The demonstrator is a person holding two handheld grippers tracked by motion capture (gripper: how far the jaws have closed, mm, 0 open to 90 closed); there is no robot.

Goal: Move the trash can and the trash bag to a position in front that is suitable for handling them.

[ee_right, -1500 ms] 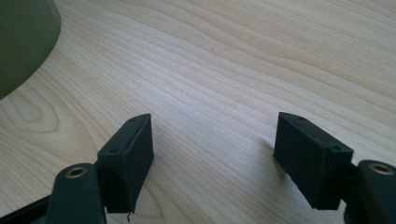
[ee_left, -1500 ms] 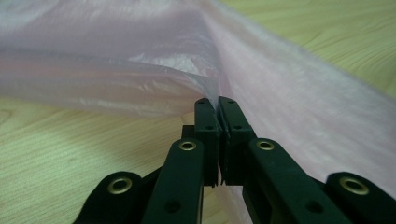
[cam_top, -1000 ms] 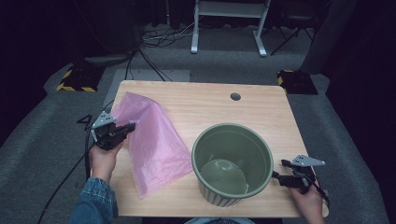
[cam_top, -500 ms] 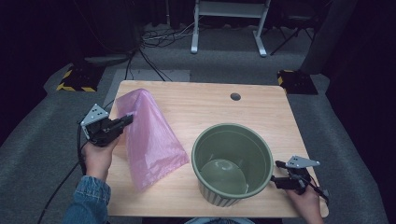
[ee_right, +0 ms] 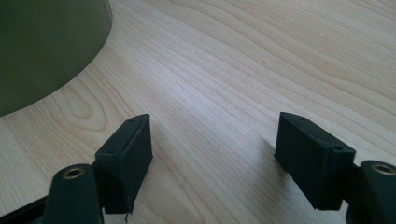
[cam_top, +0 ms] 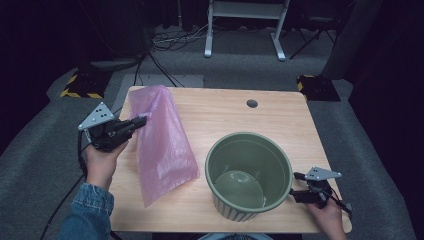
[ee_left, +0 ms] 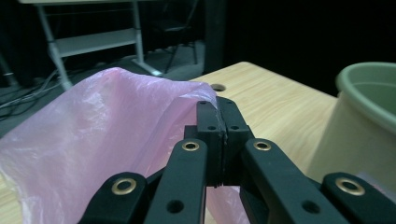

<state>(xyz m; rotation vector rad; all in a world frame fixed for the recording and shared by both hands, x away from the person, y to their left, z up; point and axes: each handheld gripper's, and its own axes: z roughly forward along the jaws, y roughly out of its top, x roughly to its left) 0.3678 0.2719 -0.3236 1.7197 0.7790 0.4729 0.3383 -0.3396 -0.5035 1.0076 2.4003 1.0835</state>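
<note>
Left gripper [cam_top: 141, 120] is clamped on the translucent pink plastic bag [cam_top: 161, 145], lifting its edge at centre-left of the wooden table [cam_top: 220, 112], right gripper [cam_top: 296, 187] spread and empty beside the green ribbed plastic bucket [cam_top: 248, 175] lower right; likely next: carry bag over bucket.

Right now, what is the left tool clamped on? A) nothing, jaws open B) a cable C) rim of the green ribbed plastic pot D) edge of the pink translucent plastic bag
D: in the left gripper view the left tool has its jaws shut together on a fold of the pink translucent plastic bag, lifting its edge off the light wooden table.
</note>
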